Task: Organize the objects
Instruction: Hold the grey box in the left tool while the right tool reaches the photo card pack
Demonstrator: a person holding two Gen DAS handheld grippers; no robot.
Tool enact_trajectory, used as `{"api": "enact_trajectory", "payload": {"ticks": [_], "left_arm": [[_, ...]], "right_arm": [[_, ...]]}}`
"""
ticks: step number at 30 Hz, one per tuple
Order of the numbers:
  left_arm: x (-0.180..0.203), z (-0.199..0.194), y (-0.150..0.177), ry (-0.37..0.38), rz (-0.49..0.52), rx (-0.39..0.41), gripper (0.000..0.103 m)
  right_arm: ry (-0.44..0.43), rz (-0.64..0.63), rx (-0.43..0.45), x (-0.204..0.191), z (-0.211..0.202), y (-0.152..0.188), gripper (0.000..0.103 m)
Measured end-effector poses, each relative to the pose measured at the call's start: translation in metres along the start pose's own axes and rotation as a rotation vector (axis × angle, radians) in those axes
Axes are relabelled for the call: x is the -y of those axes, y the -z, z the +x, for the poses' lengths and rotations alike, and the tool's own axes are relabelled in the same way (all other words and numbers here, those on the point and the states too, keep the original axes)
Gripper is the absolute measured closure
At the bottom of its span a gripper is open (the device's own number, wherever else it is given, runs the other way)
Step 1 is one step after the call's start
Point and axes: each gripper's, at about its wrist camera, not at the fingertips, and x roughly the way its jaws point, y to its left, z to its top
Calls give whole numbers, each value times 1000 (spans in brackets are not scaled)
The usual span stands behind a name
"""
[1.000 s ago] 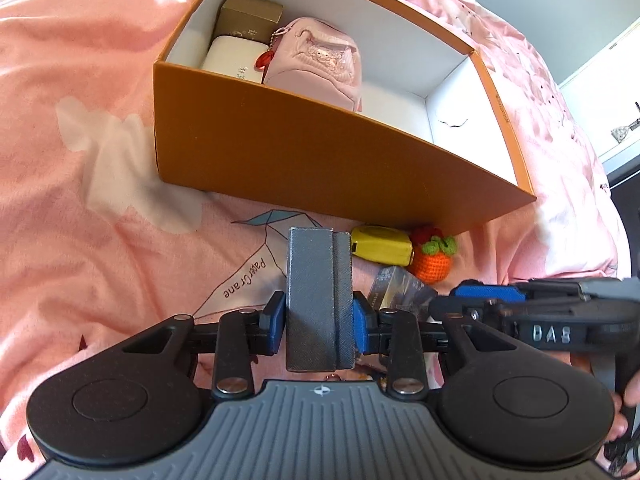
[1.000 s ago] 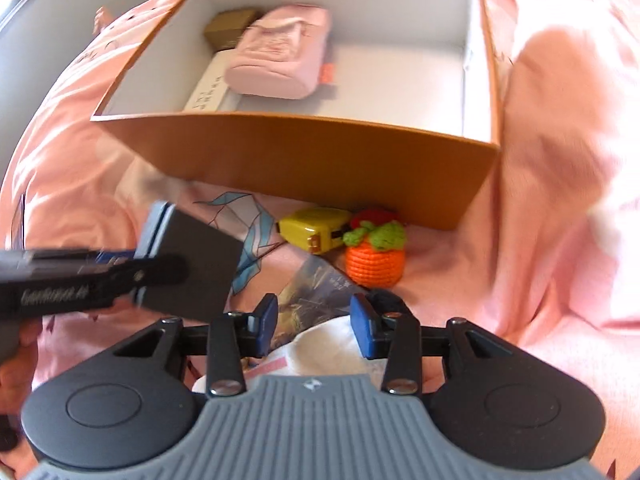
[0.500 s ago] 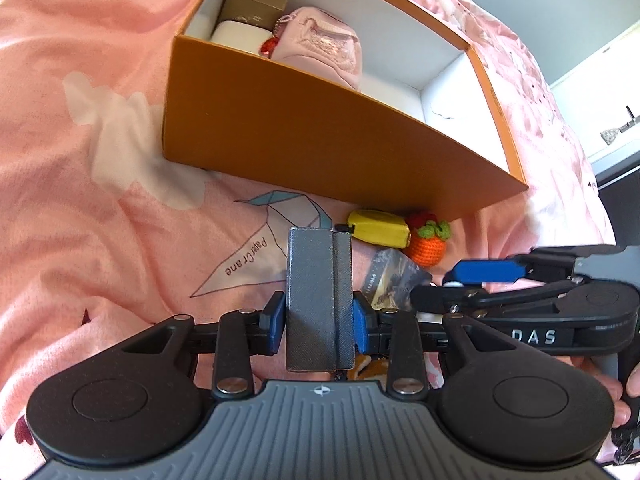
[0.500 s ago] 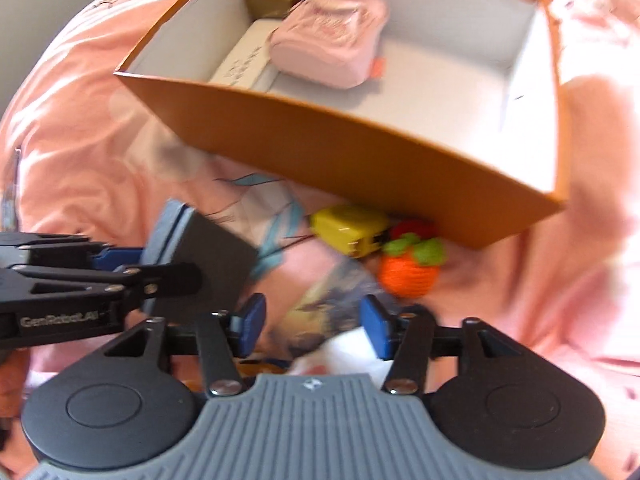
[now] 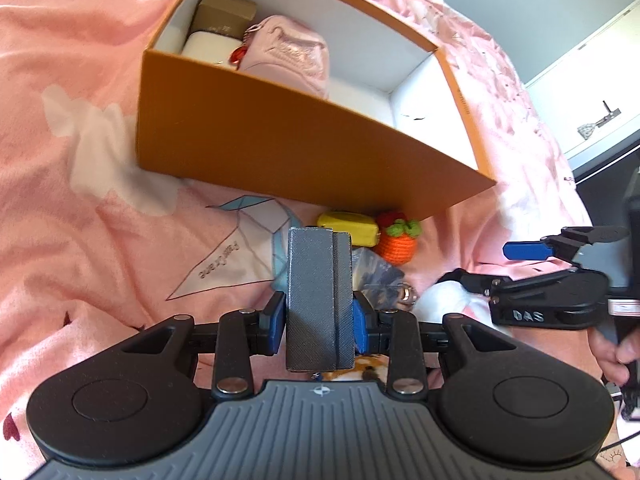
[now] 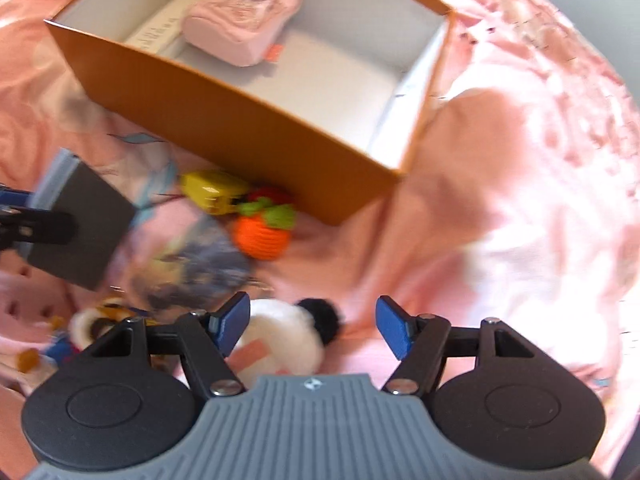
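A: How far along is the organizing looking?

B: Partway, I'd judge. The orange box (image 5: pixel 288 136) is sitting on the bed (image 5: pixel 80 200) and already holding a pink pouch (image 5: pixel 292 56), a white box (image 5: pixel 208 46) and a brown box (image 5: pixel 226 10), all crowding its far left corner. The right half is lying bare.

A: And what is waiting outside?

B: A yellow charger (image 6: pixel 212 192) and an orange crochet fruit (image 6: pixel 262 232) are lying against the box's near wall, a glossy packet (image 6: pixel 196 272) is lying nearer still, and a white plush with a black ear (image 6: pixel 288 340) and a small tiger toy (image 6: pixel 100 320) are lying closest to the grippers.

A: What are the grippers doing?

B: The left gripper (image 5: pixel 318 320) is carrying a grey case (image 5: pixel 318 296), its jaws clamped on the sides, short of the box. The right gripper (image 6: pixel 312 326) is hovering over the plush, its jaws opening wide and not pressing on it.
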Motion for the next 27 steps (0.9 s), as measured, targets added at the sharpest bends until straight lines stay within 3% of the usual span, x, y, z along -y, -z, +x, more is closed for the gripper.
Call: {"api": "enact_trajectory", "payload": {"ticks": [2,3,6,11,16,20,23,24,27], "left_arm": [[4,1,0,11,10,-1,65],[6,1,1,13,14,-4,65],[8,5,2,20,18,-19,65],[10,6,3,9,14,-23,65],[7,4,3,-18,2,-14,65],[2,0,1,-33,-5,-3,65],[-1,-1,0,-34,-13,1,65],[-3,-1,-1,-34,-16,0,65],[-7,0,-3,-30,-29,-2,65]], "right_arm": [[91,-38,-51,6,13,5,51],[83,-26,-88,12,21,7,51],[-9,71,-102,28,25,11,53],[-84,143,30,39,2,-6,51],[-305,162,64,32,-7,-34,49],[-388,155,-100,5,25,-48,39],[-358,228,-211,7,53,-51,34],[-354,258,-243,9,62,-51,27],[-439,338,-344,13,82,-49,18]]}}
